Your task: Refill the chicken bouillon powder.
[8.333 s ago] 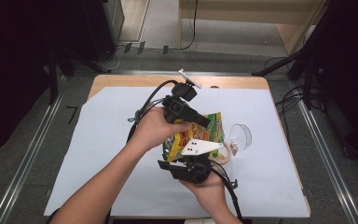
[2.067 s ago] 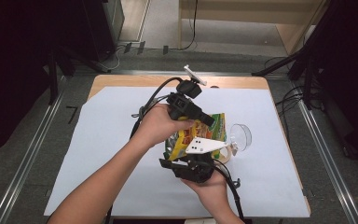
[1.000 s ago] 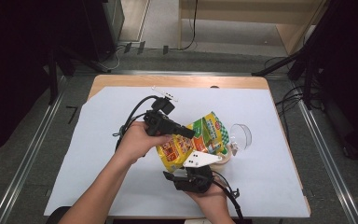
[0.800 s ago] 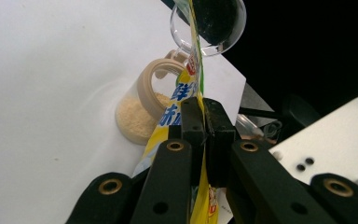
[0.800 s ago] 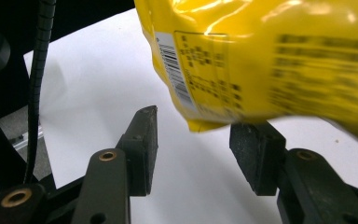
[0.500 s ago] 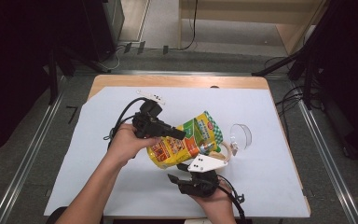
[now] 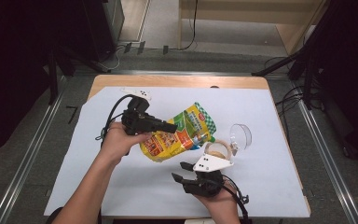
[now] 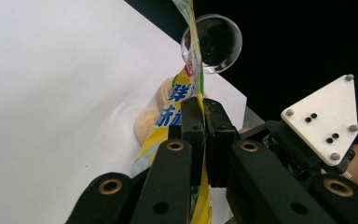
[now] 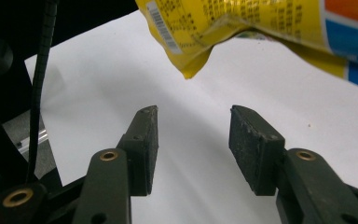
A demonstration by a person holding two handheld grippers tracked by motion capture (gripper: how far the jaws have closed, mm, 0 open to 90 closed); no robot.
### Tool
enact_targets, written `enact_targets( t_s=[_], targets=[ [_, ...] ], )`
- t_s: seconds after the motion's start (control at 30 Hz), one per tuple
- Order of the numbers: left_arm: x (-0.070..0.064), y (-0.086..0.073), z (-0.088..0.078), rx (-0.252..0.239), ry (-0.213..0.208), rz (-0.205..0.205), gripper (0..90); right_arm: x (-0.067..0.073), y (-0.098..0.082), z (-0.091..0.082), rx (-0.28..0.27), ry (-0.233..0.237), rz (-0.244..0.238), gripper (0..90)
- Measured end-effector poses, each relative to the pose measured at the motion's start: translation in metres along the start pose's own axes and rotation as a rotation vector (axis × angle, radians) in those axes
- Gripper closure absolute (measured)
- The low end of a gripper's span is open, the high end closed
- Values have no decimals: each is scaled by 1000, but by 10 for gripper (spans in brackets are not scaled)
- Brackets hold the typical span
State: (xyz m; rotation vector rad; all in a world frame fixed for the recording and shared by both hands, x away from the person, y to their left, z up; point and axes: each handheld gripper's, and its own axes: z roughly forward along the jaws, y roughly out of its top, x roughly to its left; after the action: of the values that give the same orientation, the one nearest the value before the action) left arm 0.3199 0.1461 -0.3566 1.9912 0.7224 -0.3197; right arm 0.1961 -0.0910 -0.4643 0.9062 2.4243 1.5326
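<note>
A yellow snack bag [image 7: 182,135] with green and orange print hangs over the white sheet, pinched at its upper left edge by my left gripper [image 7: 170,127]. In the left gripper view the two jaws [image 8: 204,112] are pressed together on the bag's thin edge [image 8: 187,79]. My right gripper [image 7: 178,171] sits just below the bag near the front of the table. Its jaws [image 9: 193,126] are open with nothing between them, and the bag's bottom corner [image 9: 191,65] hangs above and beyond them.
A tan round container [image 7: 216,149] lies right of the bag, with a clear round lid or cup [image 7: 240,135] beside it. A white sheet [image 7: 121,186] covers the wooden table [image 7: 177,81]. Cables trail from both grippers. Bare sheet lies at the left and front left.
My left hand has drawn the bag leftwards across the sheet, so the bag now stretches out more level. The right gripper has stayed put, jaws open as before.
</note>
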Motion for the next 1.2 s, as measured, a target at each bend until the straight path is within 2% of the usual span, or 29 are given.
enact_targets(
  t_s=[0.17,0.4,0.47,0.77,0.87,1.0,1.13,1.2],
  targets=[
    [10,-3,-6,-21,25,14,894,1,-1,3,17,6,-5,537],
    [29,-6,-13,-101,44,15,894,-2,-1,4,13,13,6,537],
    [38,-7,-12,-116,48,24,895,-3,-1,3,13,7,10,537],
    [76,-8,1,-151,100,-4,894,-6,-2,5,23,2,19,537],
    [83,-11,8,-153,111,16,895,-8,-3,6,23,-3,19,537],
    [93,-16,11,-169,96,45,894,-9,-2,4,19,-5,24,538],
    [99,-22,12,-165,126,50,894,-11,-3,3,16,-7,27,538],
    [102,-26,10,-192,107,40,894,-11,-2,2,14,-7,30,539]
  ],
)
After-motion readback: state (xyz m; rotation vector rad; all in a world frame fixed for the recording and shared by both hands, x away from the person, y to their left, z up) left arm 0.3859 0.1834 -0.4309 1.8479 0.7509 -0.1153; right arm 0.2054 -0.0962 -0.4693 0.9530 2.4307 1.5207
